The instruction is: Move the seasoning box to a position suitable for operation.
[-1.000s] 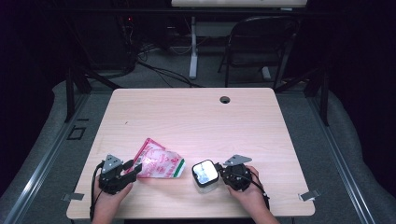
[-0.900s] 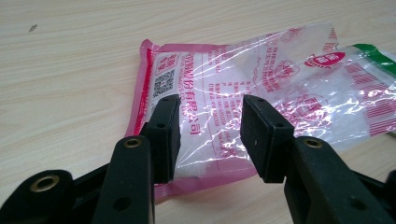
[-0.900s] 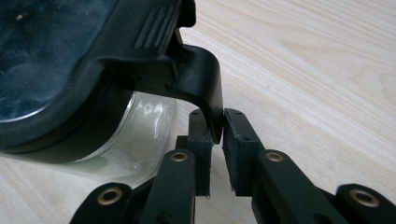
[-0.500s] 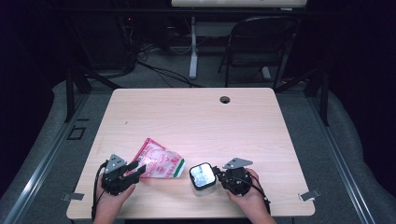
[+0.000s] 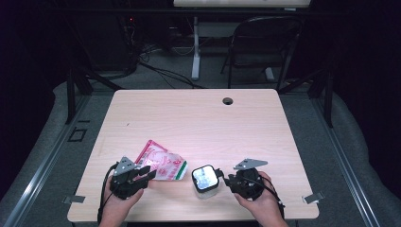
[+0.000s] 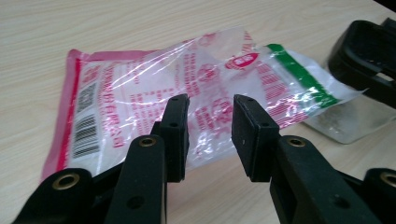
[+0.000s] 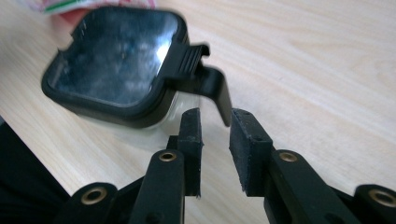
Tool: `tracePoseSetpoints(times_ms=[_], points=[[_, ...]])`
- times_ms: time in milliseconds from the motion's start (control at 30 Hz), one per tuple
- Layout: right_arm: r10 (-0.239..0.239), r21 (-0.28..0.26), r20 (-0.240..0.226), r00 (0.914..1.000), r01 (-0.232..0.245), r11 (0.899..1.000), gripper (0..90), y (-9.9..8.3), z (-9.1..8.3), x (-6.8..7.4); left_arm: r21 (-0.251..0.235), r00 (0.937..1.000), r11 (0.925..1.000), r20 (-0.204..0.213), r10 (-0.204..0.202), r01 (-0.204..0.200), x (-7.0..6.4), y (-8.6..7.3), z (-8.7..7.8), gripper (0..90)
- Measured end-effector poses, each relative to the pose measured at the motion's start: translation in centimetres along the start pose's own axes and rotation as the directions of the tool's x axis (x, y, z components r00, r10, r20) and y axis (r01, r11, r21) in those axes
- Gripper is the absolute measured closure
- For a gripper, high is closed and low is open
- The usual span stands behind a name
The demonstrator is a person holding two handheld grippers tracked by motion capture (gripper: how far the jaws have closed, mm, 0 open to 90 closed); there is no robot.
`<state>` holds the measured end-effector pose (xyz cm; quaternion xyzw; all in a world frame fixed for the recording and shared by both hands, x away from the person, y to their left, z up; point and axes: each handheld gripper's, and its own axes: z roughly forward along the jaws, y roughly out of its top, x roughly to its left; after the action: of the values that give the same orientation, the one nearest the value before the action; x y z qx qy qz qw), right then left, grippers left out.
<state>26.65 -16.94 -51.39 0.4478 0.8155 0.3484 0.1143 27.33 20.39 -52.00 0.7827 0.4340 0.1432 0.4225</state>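
The left tool [image 6: 210,133] stood released, jaws straddling the near edge of the plastic pouch [image 6: 187,88] lying flat on the tabletop [image 5: 198,118], apparently to grip it. The right tool [image 7: 215,149], released, faced the container [image 7: 116,65] latch tab, likely for opening.

Can't read any of the red print on the plastic bag [image 6: 154,93] from my end; in the left gripper view it's glare and wrinkles, and my left gripper [image 6: 210,135] covers its near edge. The container [image 7: 116,60] is cut off at the top of the right gripper view, and its dark lid is smudgy, so I can't tell what's inside. The clear body under that lid is mostly hidden. From the high view the container [image 5: 205,178] is just a small square with a bright reflection. My forearms run off the bottom edge there.
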Motion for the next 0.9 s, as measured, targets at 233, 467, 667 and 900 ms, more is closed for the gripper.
tracePoseSetpoints(times_ms=[233,467,667,900], points=[[-0.041,-0.021,0.006,0.9991,0.041,0.999,63.7,2.3,-0.7,-0.1,0.034,0.9992,0.9989,0.028,0.03,-0.031,-1.2,1.1,1.1,60.7],[-0.037,-0.008,-0.01,0.9993,0.037,0.999,61.0,3.4,-0.4,-0.1,0.035,0.9976,0.999,0.065,0.024,-0.027,-2.4,2.0,1.6,55.7],[-0.009,-0.008,-0.042,0.9991,0.008,1.0,74.2,4.1,-0.4,-0.1,0.062,0.9943,0.9959,0.088,0.06,-0.066,-3.7,2.6,2.2,59.4],[0.023,-0.01,-0.062,0.9978,-0.024,1.0,80.1,4.4,-0.4,0.4,0.067,0.9875,0.991,0.115,0.108,-0.116,-5.6,2.9,2.9,69.1]])
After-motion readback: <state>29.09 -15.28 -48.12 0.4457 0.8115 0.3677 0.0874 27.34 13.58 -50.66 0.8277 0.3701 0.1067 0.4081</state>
